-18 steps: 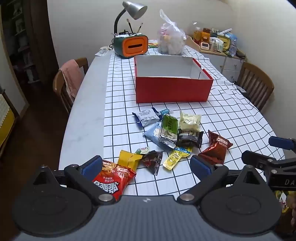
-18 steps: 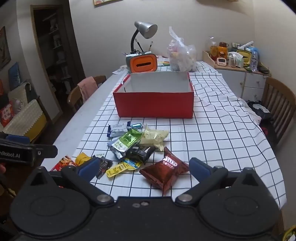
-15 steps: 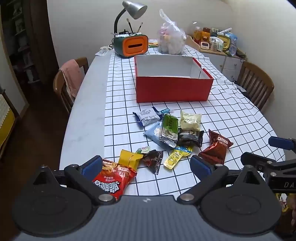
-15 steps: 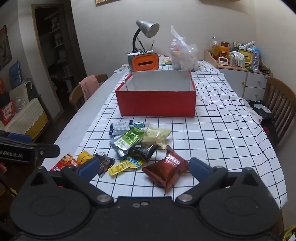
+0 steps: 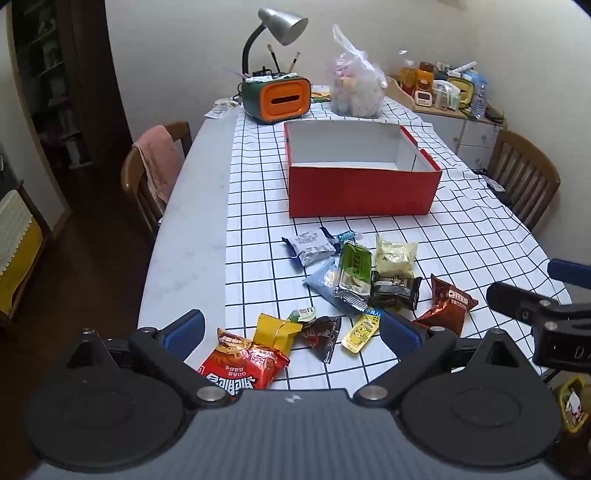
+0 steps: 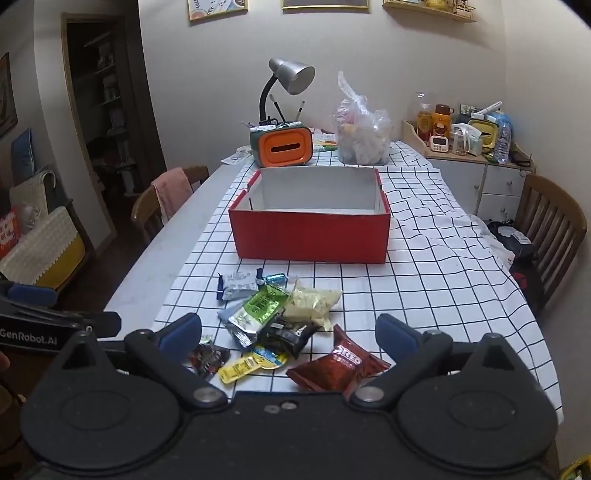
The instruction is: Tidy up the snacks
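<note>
Snack packets lie loose in a scattered cluster on the checked tablecloth, near the table's front edge and well short of the red box. Among them, a green packet overlaps a pale blue one, with a cream packet just beside it and a black packet touching both. A dark red Oreo bag sits on the right of the cluster, and a small yellow sachet lies just to its left. Closer to the left gripper, a red chip bag touches a yellow packet, with a dark wrapper beside them. A grey-white packet lies nearest the box.

The red box stands open-topped, its white inside showing nothing in view. Behind it are an orange and green desk organiser with a grey lamp, and a tied plastic bag.

The left gripper hangs over the near edge with its jaws spread wide, gripping nothing. The right gripper is likewise spread wide and empty above the Oreo bag.
</note>
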Demonstrator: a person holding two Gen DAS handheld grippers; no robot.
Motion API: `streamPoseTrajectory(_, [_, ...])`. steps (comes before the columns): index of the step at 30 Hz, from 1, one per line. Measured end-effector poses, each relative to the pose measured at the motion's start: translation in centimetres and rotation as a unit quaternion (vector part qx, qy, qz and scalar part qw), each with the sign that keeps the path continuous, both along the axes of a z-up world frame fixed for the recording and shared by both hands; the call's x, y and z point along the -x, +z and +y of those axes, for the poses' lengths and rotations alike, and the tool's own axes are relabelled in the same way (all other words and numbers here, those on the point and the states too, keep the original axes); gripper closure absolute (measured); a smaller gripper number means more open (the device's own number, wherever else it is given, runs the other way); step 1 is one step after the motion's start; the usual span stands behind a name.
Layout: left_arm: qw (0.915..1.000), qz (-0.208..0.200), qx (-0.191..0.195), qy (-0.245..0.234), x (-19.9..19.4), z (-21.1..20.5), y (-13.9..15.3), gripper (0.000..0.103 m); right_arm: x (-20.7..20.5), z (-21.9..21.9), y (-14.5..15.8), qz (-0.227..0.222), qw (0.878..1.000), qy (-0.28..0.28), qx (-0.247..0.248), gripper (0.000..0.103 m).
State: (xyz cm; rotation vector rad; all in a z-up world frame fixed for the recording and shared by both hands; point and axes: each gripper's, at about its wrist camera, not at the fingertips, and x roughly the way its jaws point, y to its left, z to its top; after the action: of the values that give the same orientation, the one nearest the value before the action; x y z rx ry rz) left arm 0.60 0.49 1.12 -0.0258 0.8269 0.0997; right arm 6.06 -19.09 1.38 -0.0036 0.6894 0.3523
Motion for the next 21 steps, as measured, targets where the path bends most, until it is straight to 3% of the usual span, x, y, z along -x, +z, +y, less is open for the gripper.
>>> streamPoseTrajectory(21, [0.9998, 0.012, 0.012, -0.005, 0.36, 0.22, 0.23, 0.002, 0.56, 1.16, -0.27, 0.020, 1.000, 0.007, 0.003, 0.003])
